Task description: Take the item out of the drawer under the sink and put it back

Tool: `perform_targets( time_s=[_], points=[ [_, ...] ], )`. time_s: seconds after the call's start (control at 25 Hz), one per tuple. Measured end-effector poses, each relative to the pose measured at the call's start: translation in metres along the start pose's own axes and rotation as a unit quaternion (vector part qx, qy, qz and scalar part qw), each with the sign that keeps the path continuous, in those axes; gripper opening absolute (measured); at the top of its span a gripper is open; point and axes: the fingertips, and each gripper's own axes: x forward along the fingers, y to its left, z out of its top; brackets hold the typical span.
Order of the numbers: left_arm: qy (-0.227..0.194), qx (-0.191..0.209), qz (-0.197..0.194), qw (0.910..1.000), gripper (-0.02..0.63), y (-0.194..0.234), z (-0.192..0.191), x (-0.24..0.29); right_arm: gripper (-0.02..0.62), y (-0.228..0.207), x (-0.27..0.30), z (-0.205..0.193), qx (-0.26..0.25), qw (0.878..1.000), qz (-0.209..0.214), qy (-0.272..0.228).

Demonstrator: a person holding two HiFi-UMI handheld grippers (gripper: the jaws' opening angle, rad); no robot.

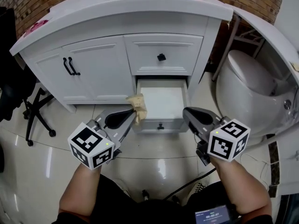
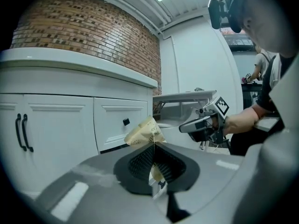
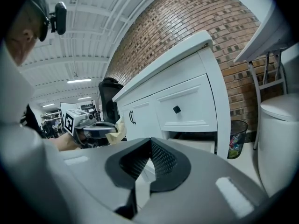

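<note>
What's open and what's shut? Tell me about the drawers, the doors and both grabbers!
Bottom white drawer: pulled open, looks empty.
Top white drawer with black knob: shut.
White cupboard doors with black handles: shut.
Left gripper: shut on tan crumpled paper packet.
Right gripper: shut, holding nothing.
White toilet lid: down.

The head camera looks steeply down on the pulled-out white wooden drawer just ahead of both jaw pairs, while each gripper camera rides low, close behind its own jaws, facing along them at the same white panelled sink cabinet, the left one catching the grey right gripper beyond its jaws and the right one the grey left gripper.
</note>
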Motion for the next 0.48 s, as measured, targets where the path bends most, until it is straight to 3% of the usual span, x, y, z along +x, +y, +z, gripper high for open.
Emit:
perform_targets(
  time_s=[0.48],
  points=[
    [0.02,0.025,-0.021,0.9993,0.011,-0.01,-0.015,0.009,0.003,-0.003,0.003,-0.004,-0.002,1.0,-0.003,0.008]
  ],
)
